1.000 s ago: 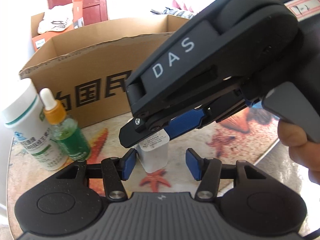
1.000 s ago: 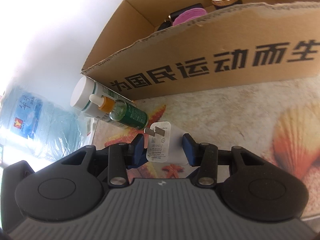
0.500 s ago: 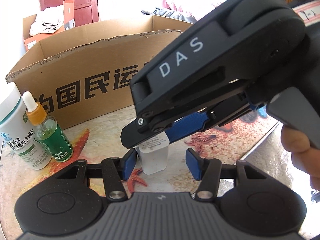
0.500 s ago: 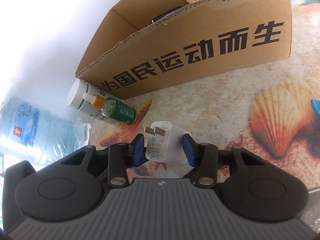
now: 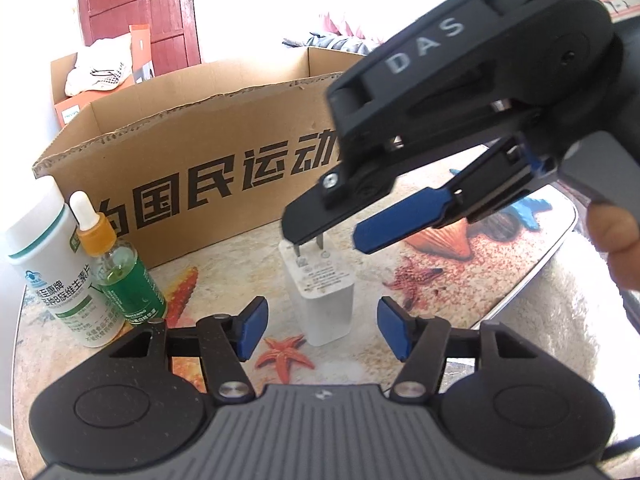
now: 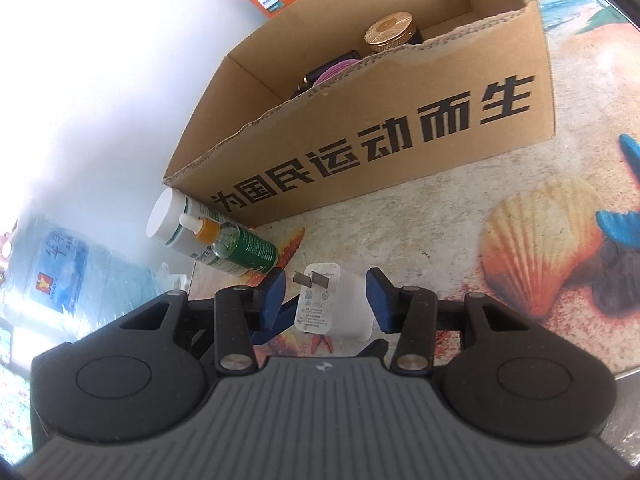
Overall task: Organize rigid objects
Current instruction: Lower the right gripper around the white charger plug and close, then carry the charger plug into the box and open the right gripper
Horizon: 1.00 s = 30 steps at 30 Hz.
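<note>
A white plug adapter [image 5: 323, 289] stands upright on the table, prongs up; it also shows in the right wrist view [image 6: 332, 305]. My left gripper [image 5: 318, 330] is open, its blue pads on either side of the adapter, not touching it. My right gripper [image 6: 326, 300] is open above the adapter and looks down on it; it shows in the left wrist view [image 5: 332, 236] just over the prongs. A white bottle [image 5: 52, 258] and a green dropper bottle [image 5: 120, 266] stand at the left.
An open cardboard box [image 6: 400, 132] with black print stands behind the adapter; it holds a gold-lidded jar [image 6: 390, 32] and a pink item [image 6: 336, 70]. The table edge [image 5: 532, 276] curves at the right. A water jug [image 6: 60, 264] stands beyond the table.
My right gripper has risen off the adapter and drawn back to the right, baring its prongs. My left gripper has backed off a little; the adapter stands free between its pads.
</note>
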Motion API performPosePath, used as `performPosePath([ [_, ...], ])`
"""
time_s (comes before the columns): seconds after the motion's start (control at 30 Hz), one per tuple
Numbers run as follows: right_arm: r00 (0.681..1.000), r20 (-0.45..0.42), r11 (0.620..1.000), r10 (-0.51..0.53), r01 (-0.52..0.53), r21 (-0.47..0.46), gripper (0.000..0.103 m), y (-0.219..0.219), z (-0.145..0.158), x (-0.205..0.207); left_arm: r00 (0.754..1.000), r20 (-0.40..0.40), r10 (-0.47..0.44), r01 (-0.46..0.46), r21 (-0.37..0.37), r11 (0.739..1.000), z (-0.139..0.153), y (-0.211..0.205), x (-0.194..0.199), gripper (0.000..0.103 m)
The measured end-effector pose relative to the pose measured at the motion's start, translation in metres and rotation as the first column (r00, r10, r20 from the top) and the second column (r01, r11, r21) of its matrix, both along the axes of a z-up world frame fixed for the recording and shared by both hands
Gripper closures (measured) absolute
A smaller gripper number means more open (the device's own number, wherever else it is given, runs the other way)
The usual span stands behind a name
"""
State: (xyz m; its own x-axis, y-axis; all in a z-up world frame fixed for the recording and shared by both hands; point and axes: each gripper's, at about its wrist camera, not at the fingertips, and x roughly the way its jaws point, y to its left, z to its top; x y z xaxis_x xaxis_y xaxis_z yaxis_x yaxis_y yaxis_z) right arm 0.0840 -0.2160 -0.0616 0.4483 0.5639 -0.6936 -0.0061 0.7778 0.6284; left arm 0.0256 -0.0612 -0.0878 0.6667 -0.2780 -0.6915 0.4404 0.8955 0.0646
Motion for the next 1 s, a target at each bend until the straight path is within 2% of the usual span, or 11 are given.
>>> performPosePath([
  [0.17,1.0,-0.009,0.999,-0.015,0.015,0.035,0.059,-0.005,-0.006,0.0,1.0,0.018,-0.008,0.007,0.04,0.999,0.002,-0.007,0.007,0.041],
  [0.37,1.0,-0.023,0.997,-0.02,0.021,0.079,0.059,-0.005,-0.011,0.001,1.0,0.018,-0.02,0.019,0.049,0.999,-0.001,-0.017,0.016,0.042],
  [0.7,0.999,-0.04,0.998,0.002,0.0,0.064,0.059,0.008,-0.019,0.001,1.0,-0.012,0.029,-0.028,0.035,0.999,0.001,-0.013,0.019,0.07],
  [1.0,0.999,-0.034,0.998,-0.02,0.021,0.051,0.062,0.008,-0.017,-0.002,0.999,-0.007,0.046,-0.046,0.05,0.998,0.003,-0.018,0.017,0.073],
])
